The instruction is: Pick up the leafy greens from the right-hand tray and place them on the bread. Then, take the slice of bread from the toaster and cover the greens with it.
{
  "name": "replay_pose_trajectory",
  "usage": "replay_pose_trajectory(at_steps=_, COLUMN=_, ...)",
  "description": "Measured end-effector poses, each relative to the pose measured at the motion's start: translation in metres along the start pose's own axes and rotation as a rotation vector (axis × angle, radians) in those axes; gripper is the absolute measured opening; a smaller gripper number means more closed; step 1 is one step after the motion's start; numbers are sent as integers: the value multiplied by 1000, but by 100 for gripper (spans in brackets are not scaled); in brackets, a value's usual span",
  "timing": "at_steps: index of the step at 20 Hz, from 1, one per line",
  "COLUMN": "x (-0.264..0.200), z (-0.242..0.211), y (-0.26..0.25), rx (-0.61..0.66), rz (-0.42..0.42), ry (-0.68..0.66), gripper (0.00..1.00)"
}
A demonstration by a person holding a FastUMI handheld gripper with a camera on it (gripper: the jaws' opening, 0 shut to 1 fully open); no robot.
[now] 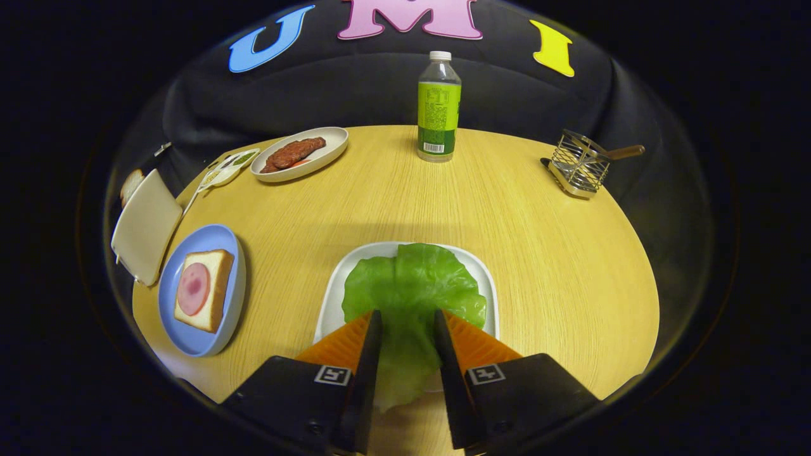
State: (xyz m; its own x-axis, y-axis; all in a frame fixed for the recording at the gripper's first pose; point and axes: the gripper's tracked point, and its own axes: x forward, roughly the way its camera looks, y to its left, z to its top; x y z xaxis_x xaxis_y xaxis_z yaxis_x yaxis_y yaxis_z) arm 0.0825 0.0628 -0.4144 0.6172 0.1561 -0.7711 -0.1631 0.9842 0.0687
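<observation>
Leafy greens (412,297), one broad crinkled leaf with a waxy sheen and a paler stem end, lie across a white rounded-square tray (329,304) on my wood-grain worktop (538,253). My claw (405,326) straddles the leaf's narrow stem end, a finger along each side of it; whether both press it I cannot tell. To the left, a blue round plate (171,316) carries a square bread slice (215,297) topped with a smooth pink disc of ham (193,288). Beside that plate stands a cream boxy toaster (146,225) with a slice of bread (131,185) poking from its far end. Farther back sit an oval dish (329,152) with a rough brown patty (294,153), a clear plastic bottle (439,107) and a wire rack (578,166).
</observation>
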Motion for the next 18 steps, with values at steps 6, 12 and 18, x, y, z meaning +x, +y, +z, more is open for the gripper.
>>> replay_pose_trajectory(at_steps=6, x=0, z=1, y=-3, rx=36, rz=29, ry=27, gripper=13)
replay_pose_trajectory(at_steps=12, x=-18, z=21, y=-3, rx=57, rz=39, ry=4, gripper=8)
replay_pose_trajectory(at_steps=18, x=-63, z=74, y=10, rx=42, rz=37, ry=-99, gripper=7)
